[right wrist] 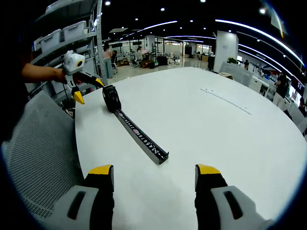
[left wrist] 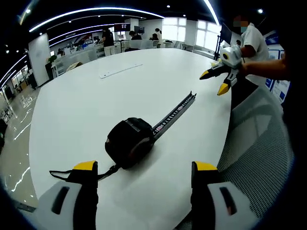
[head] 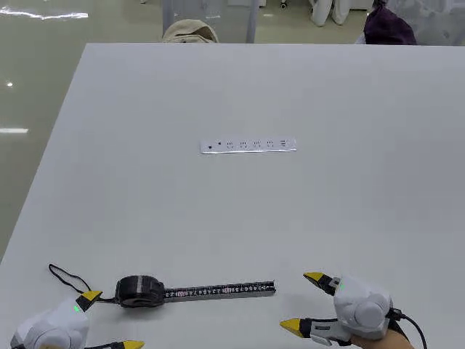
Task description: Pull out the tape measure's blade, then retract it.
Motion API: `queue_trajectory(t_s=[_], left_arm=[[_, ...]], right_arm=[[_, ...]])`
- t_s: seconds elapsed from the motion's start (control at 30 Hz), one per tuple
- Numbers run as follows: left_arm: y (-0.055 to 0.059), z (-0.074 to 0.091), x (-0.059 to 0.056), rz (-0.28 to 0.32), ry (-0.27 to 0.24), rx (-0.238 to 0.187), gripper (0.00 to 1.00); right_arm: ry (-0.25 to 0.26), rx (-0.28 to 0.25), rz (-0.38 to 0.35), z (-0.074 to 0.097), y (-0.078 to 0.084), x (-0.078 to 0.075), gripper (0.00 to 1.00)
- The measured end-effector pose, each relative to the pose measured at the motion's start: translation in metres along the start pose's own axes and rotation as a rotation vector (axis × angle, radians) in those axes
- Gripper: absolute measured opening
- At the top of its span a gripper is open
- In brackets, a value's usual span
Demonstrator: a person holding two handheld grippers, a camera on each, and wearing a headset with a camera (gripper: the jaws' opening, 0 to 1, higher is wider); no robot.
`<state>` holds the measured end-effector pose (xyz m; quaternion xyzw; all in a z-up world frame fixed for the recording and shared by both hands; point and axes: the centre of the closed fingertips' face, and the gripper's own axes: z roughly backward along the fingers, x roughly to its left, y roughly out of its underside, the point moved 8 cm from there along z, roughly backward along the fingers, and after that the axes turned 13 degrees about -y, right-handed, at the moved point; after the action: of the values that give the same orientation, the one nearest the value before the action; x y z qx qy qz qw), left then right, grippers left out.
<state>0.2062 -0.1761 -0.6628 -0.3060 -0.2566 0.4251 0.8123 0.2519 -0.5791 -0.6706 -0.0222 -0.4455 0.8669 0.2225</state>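
At the left near edge of the white worktop (head: 254,211), the left tool (head: 112,320) stands wide open and grips nothing. One of its yellow tips is just beside the black tape measure (head: 139,291), and the thin cord (head: 65,276) of the tape measure loops away to the left. The blade (head: 221,291) lies pulled out flat on the worktop and points right. Its end is near the right tool (head: 301,301) but apart from it; this tool is also wide open and empty.

The left gripper view shows the case just ahead of its own jaws, and a person's arm behind the right tool (left wrist: 213,82). The right gripper view has the hook end of the blade nearest. In this view grey bins (right wrist: 62,31) sit on a shelf at the left; what is in them I cannot see.

Farther back a white power strip (head: 248,146) lies on the worktop. Around it is a large hall with a shiny floor and lines of ceiling light.
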Motion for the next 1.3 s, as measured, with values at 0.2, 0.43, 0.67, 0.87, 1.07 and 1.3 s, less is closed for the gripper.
queue_trajectory(t_s=[0.2,0.43,0.67,0.87,1.07,1.3], left_arm=[[-0.001,0.003,-0.008,0.079,-0.069,-0.033,0.82],[0.001,0.008,-0.015,0.115,-0.115,-0.034,0.88],[-0.003,0.016,-0.020,0.148,-0.170,-0.052,0.98],[-0.003,0.019,-0.025,0.171,-0.198,-0.036,0.99],[-0.002,0.019,-0.032,0.197,-0.214,-0.035,0.99],[-0.004,0.022,-0.035,0.192,-0.224,-0.033,0.99]], right_arm=[[0.027,-0.008,-0.009,0.001,0.000,0.014,0.76],[0.061,-0.025,-0.014,0.004,0.000,0.022,0.82],[0.076,-0.029,-0.034,0.001,-0.002,0.032,0.87],[0.085,-0.035,-0.040,0.000,-0.004,0.039,0.88],[0.090,-0.043,-0.049,0.001,-0.002,0.043,0.88],[0.097,-0.054,-0.056,0.000,-0.004,0.048,0.88]])
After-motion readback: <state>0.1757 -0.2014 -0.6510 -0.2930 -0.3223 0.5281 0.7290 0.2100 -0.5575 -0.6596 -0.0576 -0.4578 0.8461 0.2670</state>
